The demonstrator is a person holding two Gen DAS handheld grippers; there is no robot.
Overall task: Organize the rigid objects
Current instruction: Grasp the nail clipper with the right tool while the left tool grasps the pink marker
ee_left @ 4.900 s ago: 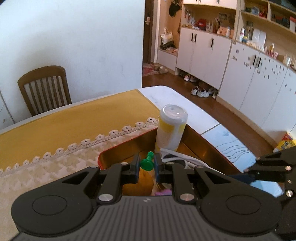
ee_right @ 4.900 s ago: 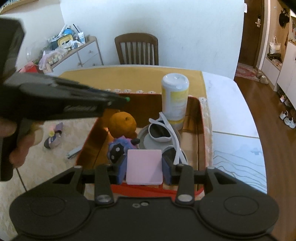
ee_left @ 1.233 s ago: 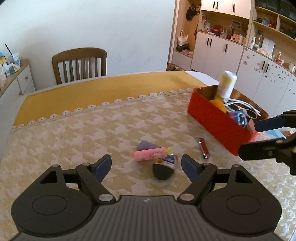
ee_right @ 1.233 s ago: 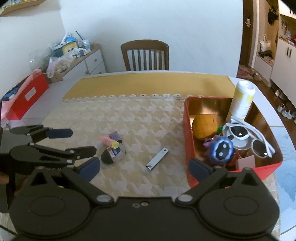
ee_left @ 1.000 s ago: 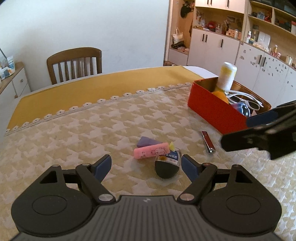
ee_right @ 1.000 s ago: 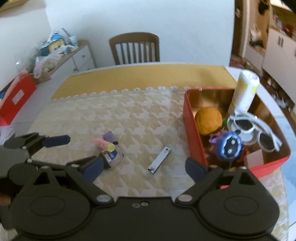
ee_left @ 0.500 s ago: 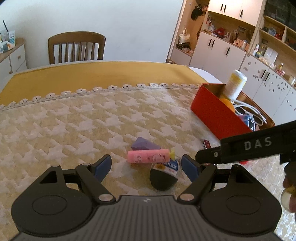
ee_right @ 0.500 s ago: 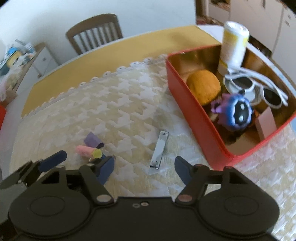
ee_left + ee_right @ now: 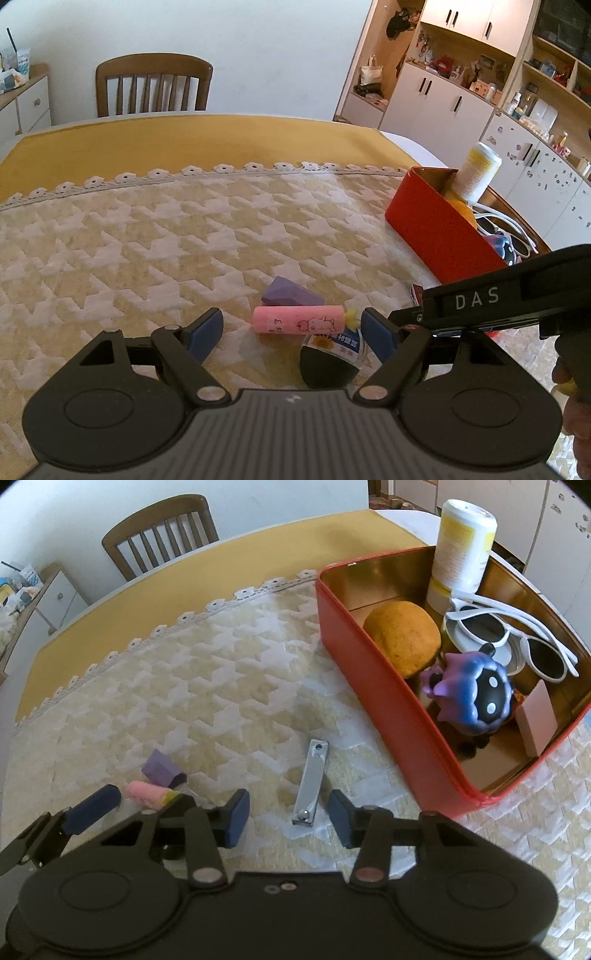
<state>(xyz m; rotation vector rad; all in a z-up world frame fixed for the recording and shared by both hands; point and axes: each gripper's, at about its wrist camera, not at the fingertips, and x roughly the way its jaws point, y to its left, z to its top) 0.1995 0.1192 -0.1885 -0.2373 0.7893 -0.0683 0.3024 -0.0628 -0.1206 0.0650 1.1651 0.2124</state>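
Observation:
My left gripper [image 9: 291, 328] is open, low over the tablecloth, with a pink tube [image 9: 299, 319] lying between its fingertips. A purple wedge [image 9: 288, 293] lies just beyond it and a small black-bottomed jar [image 9: 332, 356] beside it. My right gripper [image 9: 288, 819] is open, its fingertips on either side of the near end of a silver nail clipper [image 9: 309, 782]. The pink tube [image 9: 147, 794] and purple wedge [image 9: 162, 769] also show in the right wrist view. The red box [image 9: 373, 686] holds an orange, sunglasses, a blue toy, a pink card and a bottle.
The red box [image 9: 436, 230] stands at the right of the table. The right gripper's body [image 9: 498, 299] crosses the left wrist view at right. A wooden chair [image 9: 153, 86] stands behind the table. White cupboards [image 9: 443, 99] line the far right wall.
Both grippers let go of their objects into the box, came back over the cloth and dropped lower. The right one has closed in on the nail clipper, the left on the pink tube.

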